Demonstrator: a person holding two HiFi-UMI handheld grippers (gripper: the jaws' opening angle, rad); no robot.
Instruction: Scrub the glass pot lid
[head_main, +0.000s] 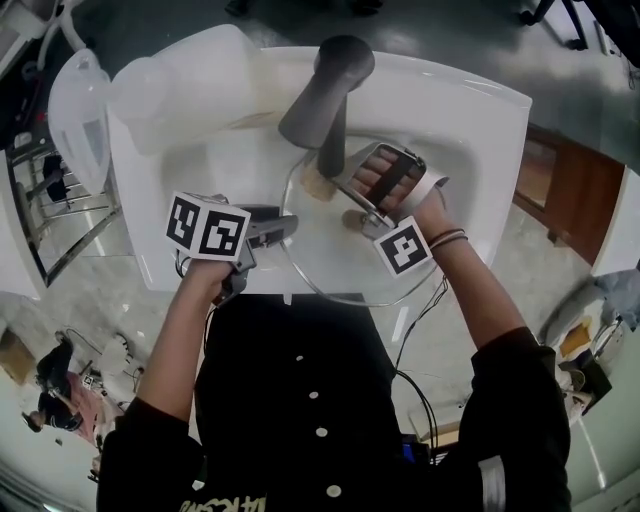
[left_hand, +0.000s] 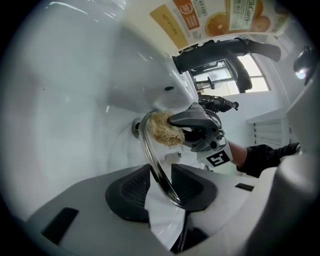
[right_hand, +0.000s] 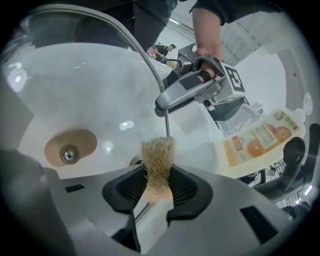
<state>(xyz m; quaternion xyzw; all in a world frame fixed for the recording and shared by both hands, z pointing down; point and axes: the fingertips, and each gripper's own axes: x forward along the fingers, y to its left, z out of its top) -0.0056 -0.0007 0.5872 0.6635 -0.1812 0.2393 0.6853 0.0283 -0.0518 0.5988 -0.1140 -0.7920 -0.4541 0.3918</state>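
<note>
Black-shirted person stands over a white sink. Ahead of the left gripper the glass pot lid stands on edge, its rim clamped between those jaws. Across the lid, the right gripper pinches a tan scrub sponge at the far rim.

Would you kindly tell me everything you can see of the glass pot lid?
The glass pot lid is round and clear with a metal rim and a tan knob at its centre. It is held tilted over the white sink; the left gripper clamps its rim, and the right gripper presses a fibrous sponge to its glass.
</note>
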